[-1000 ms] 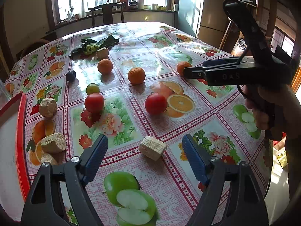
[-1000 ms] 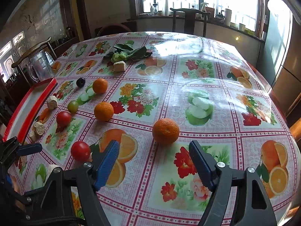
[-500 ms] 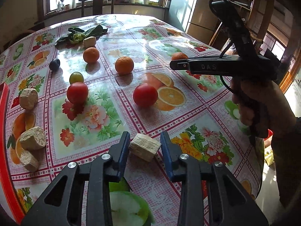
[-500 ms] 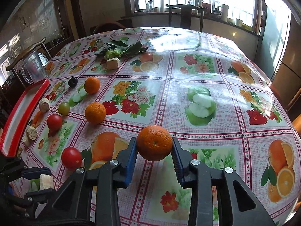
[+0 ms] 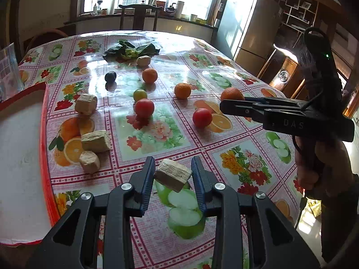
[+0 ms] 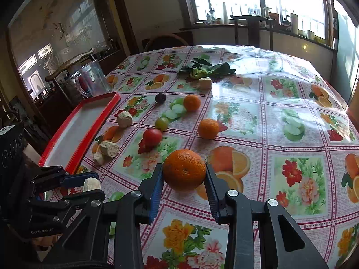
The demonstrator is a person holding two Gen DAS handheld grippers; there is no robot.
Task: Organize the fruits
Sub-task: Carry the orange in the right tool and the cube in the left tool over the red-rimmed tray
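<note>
In the left wrist view my left gripper (image 5: 172, 172) is shut on a beige fibrous chunk (image 5: 172, 174), held just above the flowered tablecloth. My right gripper (image 6: 184, 172) is shut on an orange (image 6: 184, 169), lifted clear of the table. The right wrist view also shows the left gripper (image 6: 89, 185) low at the left with its chunk (image 6: 90, 183). On the cloth lie two more oranges (image 5: 149, 75) (image 5: 182, 90), two tomatoes (image 5: 144, 107) (image 5: 202, 117), a green fruit (image 5: 140, 94) and a dark plum (image 5: 110, 76).
A red-rimmed tray (image 5: 43, 134) with a white floor sits at the table's left edge. Three beige chunks (image 5: 96, 137) lie beside it, another (image 5: 143, 60) by leafy greens (image 5: 130, 51). A glass jug (image 6: 92, 80) stands behind the tray. A hand holds the right gripper's handle (image 5: 314, 157).
Both grippers went from wide open to shut, the left on the beige chunk and the right on the orange. Both have since lifted their loads off the cloth and swung toward the tray side.
</note>
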